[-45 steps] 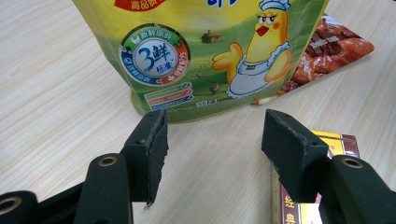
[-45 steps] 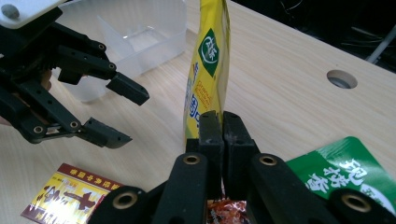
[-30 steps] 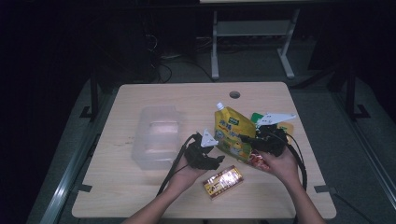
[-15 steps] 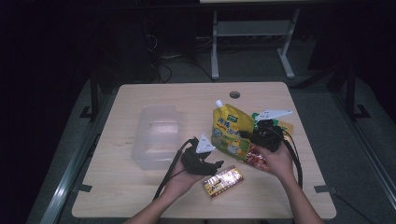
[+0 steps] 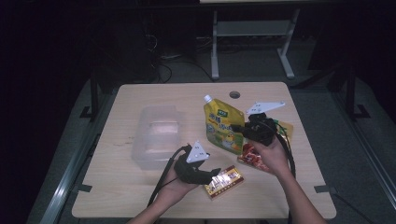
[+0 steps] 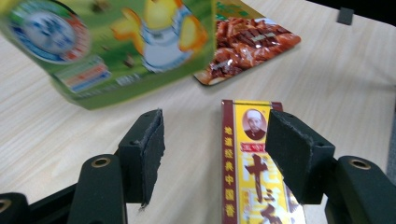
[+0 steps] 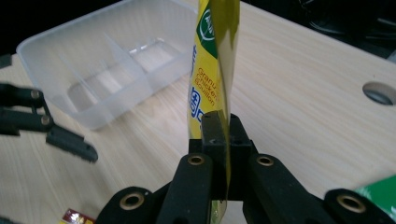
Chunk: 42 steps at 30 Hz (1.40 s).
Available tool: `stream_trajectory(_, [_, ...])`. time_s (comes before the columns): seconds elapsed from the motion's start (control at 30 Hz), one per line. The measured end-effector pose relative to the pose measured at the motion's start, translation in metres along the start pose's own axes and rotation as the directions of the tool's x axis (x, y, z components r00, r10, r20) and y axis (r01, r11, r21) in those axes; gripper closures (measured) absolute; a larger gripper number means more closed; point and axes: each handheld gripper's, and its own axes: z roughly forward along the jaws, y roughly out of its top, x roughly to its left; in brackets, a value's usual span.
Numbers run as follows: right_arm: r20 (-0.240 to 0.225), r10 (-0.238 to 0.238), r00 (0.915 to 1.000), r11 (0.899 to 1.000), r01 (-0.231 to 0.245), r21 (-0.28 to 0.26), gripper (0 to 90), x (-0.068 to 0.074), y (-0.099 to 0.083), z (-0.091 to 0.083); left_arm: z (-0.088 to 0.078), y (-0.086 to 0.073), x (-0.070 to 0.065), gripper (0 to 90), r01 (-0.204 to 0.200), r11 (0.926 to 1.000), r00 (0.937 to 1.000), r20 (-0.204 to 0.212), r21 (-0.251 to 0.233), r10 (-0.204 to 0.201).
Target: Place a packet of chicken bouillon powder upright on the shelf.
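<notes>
Two hand-held grippers work over a pale wooden tabletop [image 5: 140,196]. Nearest the person, the left hand-held gripper [image 5: 212,174] sits low over the front of the tabletop with its jaws wide apart; they have just been opening a little further. In the left gripper view [image 6: 212,135] a flat red-and-yellow packet [image 6: 254,172] with a small portrait printed on it lies on the wood between the two pads, close to one of them, and neither pad presses on it. From the high view that packet [image 5: 224,181] lies just in front of the gripper's tips.

Farther in and to the right, the right hand-held gripper [image 5: 243,129] has its jaws clamped tight on the edge of a yellow spouted pouch [image 5: 223,126] that bears a cartoon chick. The right gripper view [image 7: 223,140] shows the pouch [image 7: 212,60] edge-on, pinched between the black pads and rising upright above them, its lower part off the wood. A snack bag [image 5: 252,156] with a picture of brown meat lies on the tabletop below that hand.

Left of the pouch and well apart from it stands a clear plastic container [image 5: 159,135] with inner dividers. Beyond, near the far edge, is a round hole [image 5: 234,94] in the tabletop.
</notes>
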Motion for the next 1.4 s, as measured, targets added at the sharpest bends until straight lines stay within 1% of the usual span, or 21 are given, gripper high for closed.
stream_trajectory(0.2, [-0.023,-0.026,0.9994,1.000,0.026,-0.011,89.9,0.008,0.018,0.001,-0.004,-0.011,-0.009,35.4,-0.005,0.9999,0.9996,0.027,-0.012,0.005])
stream_trajectory(0.23, [-0.023,-0.026,0.9994,1.000,0.026,-0.011,89.9,0.008,0.018,0.001,-0.004,-0.011,-0.009,35.1,-0.005,0.9999,0.9996,0.027,-0.012,0.005])
stream_trajectory(0.3, [-0.041,-0.038,0.9985,0.999,0.037,-0.020,90.0,0.012,0.027,0.003,-0.006,-0.016,-0.014,34.6,-0.004,0.9997,0.9989,0.047,-0.024,0.005])
stream_trajectory(0.33, [-0.051,-0.039,0.9980,0.999,0.038,-0.024,90.0,0.014,0.030,0.003,-0.006,-0.017,-0.015,34.3,-0.017,0.9995,0.9987,0.048,-0.028,0.018])
stream_trajectory(0.37, [-0.054,-0.047,0.9975,0.999,0.045,-0.030,90.0,0.016,0.033,0.005,-0.006,-0.017,-0.015,34.2,-0.017,0.9995,0.9987,0.048,-0.028,0.018])
stream_trajectory(0.47, [-0.070,-0.069,0.9952,0.997,0.066,-0.039,90.0,0.024,0.045,0.009,-0.008,-0.019,-0.022,33.7,-0.024,0.9989,0.9966,0.078,-0.040,0.027])
stream_trajectory(0.5, [-0.070,-0.069,0.9952,0.997,0.066,-0.039,90.0,0.024,0.045,0.009,-0.008,-0.019,-0.022,33.6,-0.024,0.9989,0.9966,0.078,-0.040,0.027])
stream_trajectory(0.53, [-0.088,-0.084,0.9926,0.996,0.080,-0.046,90.0,0.031,0.054,0.014,-0.008,-0.020,-0.025,33.5,-0.037,0.9985,0.9944,0.097,-0.041,0.041])
stream_trajectory(0.57, [-0.088,-0.084,0.9926,0.996,0.080,-0.046,90.0,0.031,0.054,0.014,-0.008,-0.020,-0.025,33.3,-0.037,0.9985,0.9944,0.097,-0.041,0.041])
stream_trajectory(0.6, [-0.095,-0.089,0.9915,0.995,0.085,-0.046,90.0,0.033,0.057,0.016,-0.008,-0.021,-0.026,33.3,-0.050,0.9978,0.9937,0.098,-0.043,0.054])
stream_trajectory(0.63, [-0.118,-0.112,0.9867,0.993,0.105,-0.058,90.0,0.040,0.065,0.023,-0.009,-0.021,-0.027,33.2,-0.060,0.9975,0.9926,0.103,-0.038,0.064])
stream_trajectory(0.73, [-0.141,-0.120,0.9828,0.992,0.112,-0.061,90.0,0.051,0.074,0.033,-0.010,-0.024,-0.030,32.8,-0.070,0.9970,0.9923,0.100,-0.033,0.073])
stream_trajectory(0.77, [-0.142,-0.143,0.9795,0.989,0.135,-0.064,89.9,0.053,0.077,0.037,-0.011,-0.025,-0.030,32.8,-0.063,0.9973,0.9923,0.104,-0.037,0.067])
stream_trajectory(0.83, [-0.168,-0.140,0.9758,0.989,0.130,-0.071,90.0,0.061,0.083,0.046,-0.011,-0.026,-0.031,32.3,-0.060,0.9971,0.9916,0.112,-0.046,0.065])
stream_trajectory(0.93, [-0.185,-0.147,0.9716,0.987,0.133,-0.084,89.9,0.068,0.090,0.055,-0.014,-0.028,-0.030,31.6,-0.073,0.9960,0.9912,0.106,-0.051,0.079])
stream_trajectory(1.0, [-0.194,-0.147,0.9699,0.987,0.132,-0.088,89.9,0.070,0.092,0.059,-0.014,-0.029,-0.030,31.5,-0.068,0.9963,0.9913,0.109,-0.053,0.073])
stream_trajectory(1.03, [-0.200,-0.164,0.9660,0.985,0.150,-0.085,89.9,0.075,0.095,0.066,-0.016,-0.029,-0.030,31.4,-0.070,0.9962,0.9915,0.106,-0.051,0.075])
stream_trajectory(1.07, [-0.205,-0.159,0.9658,0.986,0.144,-0.085,89.9,0.077,0.096,0.069,-0.017,-0.029,-0.030,31.3,-0.067,0.9964,0.9916,0.107,-0.052,0.072])
stream_trajectory(1.27, [-0.229,-0.173,0.9579,0.984,0.158,-0.084,89.9,0.086,0.100,0.086,-0.021,-0.035,-0.031,29.2,-0.055,0.9969,0.9915,0.114,-0.056,0.062])
stream_trajectory(1.33, [-0.238,-0.179,0.9545,0.983,0.164,-0.082,89.9,0.088,0.100,0.092,-0.023,-0.036,-0.031,28.6,-0.067,0.9962,0.9901,0.119,-0.056,0.073])
stream_trajectory(1.4, [-0.246,-0.173,0.9536,0.984,0.158,-0.080,89.9,0.092,0.100,0.096,-0.027,-0.037,-0.032,28.2,-0.077,0.9955,0.9899,0.115,-0.055,0.083])
